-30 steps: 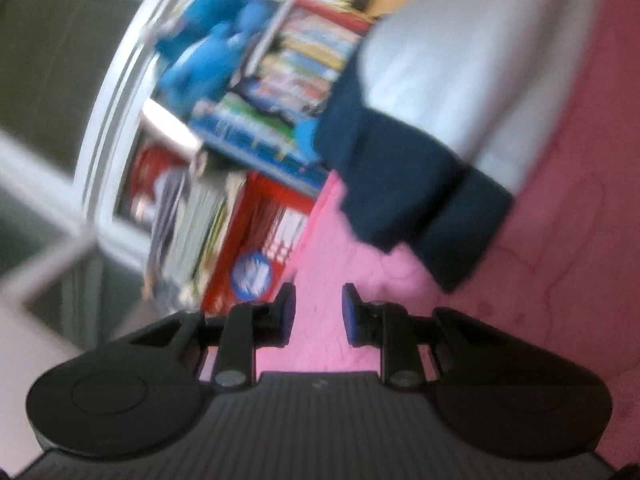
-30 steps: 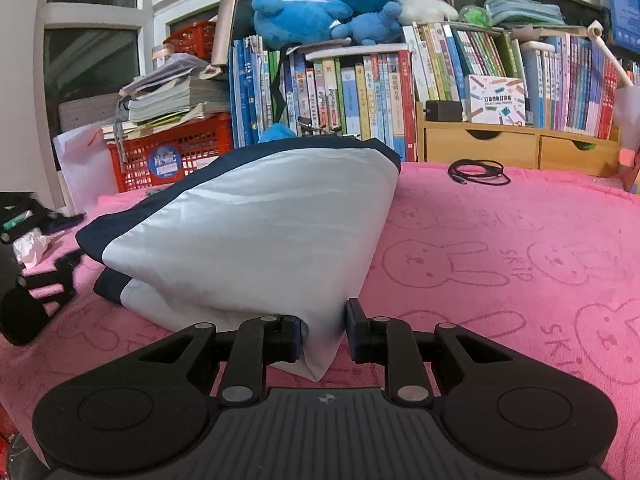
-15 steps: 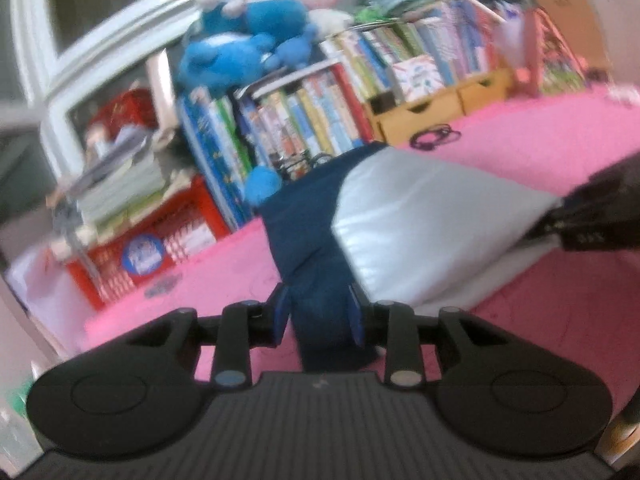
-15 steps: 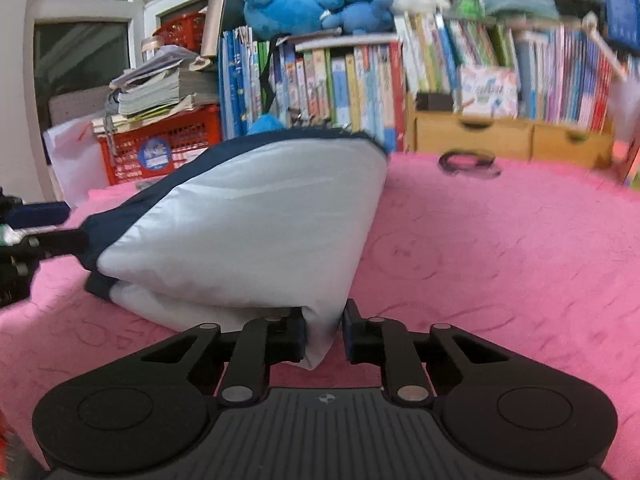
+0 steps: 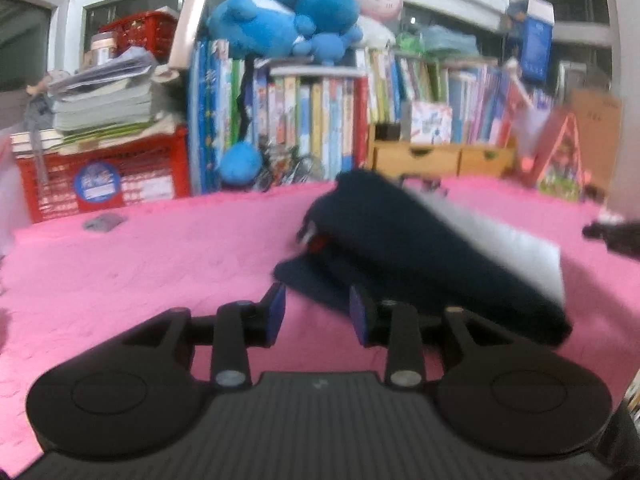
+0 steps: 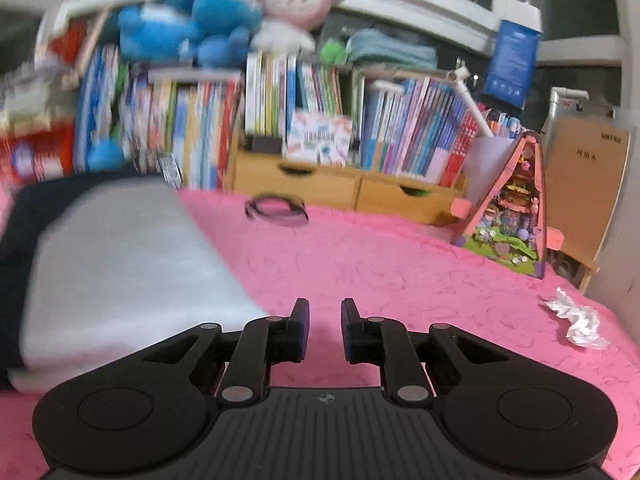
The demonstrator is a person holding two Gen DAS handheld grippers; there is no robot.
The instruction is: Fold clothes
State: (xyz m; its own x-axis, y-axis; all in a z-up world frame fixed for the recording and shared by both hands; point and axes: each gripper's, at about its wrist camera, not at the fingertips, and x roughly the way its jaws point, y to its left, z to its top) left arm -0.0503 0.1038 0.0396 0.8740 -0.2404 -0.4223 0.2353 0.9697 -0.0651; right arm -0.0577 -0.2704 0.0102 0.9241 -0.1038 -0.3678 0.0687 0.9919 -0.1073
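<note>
Now folded garment [image 5: 420, 256] on pink surface [image 5: 160, 256]; left gripper [image 5: 316, 312] fingers opening, empty; right gripper [image 6: 324, 330] fingers opening, empty, beside it.

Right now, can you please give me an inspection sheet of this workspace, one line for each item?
Surface: pink towel cover with a printed pattern.
Job's things: folded navy and grey garment, lying on the cover.
Clutter: crumpled white paper; small grey object, too blurred to identify.
Grippers: left gripper opening, a garment edge just ahead between the fingers, not pressed; right gripper opening, nothing between the fingers.
Cables: coiled black cable near the wooden drawers.
Surroundings: row of books, blue plush toys, red basket.
</note>
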